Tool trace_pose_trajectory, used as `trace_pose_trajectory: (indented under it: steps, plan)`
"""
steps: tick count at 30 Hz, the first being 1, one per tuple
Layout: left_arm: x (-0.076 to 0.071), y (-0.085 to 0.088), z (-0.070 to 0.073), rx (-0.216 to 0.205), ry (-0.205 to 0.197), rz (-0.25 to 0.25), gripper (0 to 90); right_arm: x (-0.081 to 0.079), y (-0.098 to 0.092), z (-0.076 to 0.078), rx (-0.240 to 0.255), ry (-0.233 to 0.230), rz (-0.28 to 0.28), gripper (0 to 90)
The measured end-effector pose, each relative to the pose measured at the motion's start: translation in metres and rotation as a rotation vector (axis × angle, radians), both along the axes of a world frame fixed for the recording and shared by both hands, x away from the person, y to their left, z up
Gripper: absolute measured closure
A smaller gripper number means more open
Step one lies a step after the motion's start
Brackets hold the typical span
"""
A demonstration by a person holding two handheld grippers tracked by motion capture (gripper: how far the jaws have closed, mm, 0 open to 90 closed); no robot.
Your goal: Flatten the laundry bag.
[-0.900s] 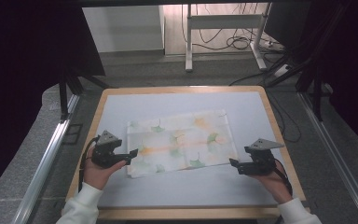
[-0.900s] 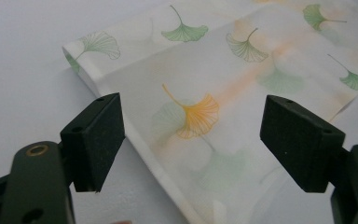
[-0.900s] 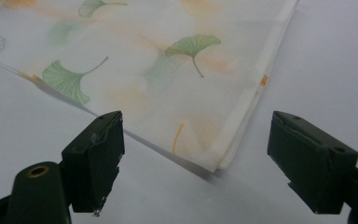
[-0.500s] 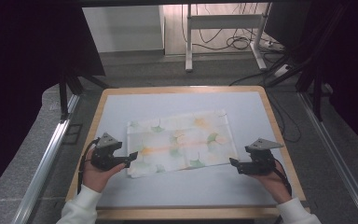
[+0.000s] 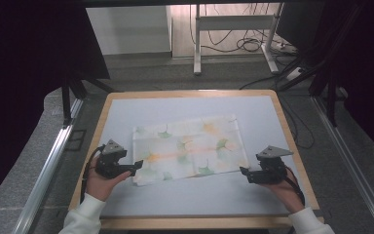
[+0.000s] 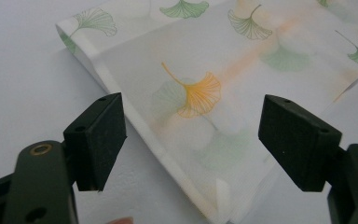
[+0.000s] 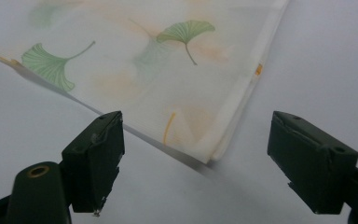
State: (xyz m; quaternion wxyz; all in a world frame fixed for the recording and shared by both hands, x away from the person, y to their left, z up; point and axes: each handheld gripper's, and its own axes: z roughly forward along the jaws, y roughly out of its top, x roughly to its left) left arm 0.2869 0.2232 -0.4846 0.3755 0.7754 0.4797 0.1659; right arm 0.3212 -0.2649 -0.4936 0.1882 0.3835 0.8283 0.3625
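Black jaws stand wide apart on both claws, gripping nothing: the left gripper (image 5: 137,165) sits just at the near left corner of a folded white cloth (image 5: 189,148) printed with green and orange ginkgo leaves, and that corner lies between and just ahead of its pads (image 6: 98,140). Across from it, the right gripper (image 5: 243,171) waits just short of the cloth's near right corner, which lies flat ahead between its jaws. Beyond both claws the cloth spreads over a pale grey table (image 5: 195,195) with a light wooden rim.
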Motion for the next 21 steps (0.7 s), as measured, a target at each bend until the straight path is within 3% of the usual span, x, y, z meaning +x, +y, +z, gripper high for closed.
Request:
trace_pose_trajectory:
  steps: [8,11,21]
  plan:
    - [0.001,0.009,-0.012,-0.023,0.059,0.043,23.3,0.005,-0.015,0.0,0.01,0.025,-0.029,18.8]
    - [0.002,0.01,-0.024,0.008,0.087,0.055,23.3,0.007,-0.02,0.0,0.012,0.028,-0.055,18.3]
    - [0.001,0.007,-0.038,0.026,0.142,0.045,23.5,0.006,-0.016,0.0,0.02,0.043,-0.047,18.0]
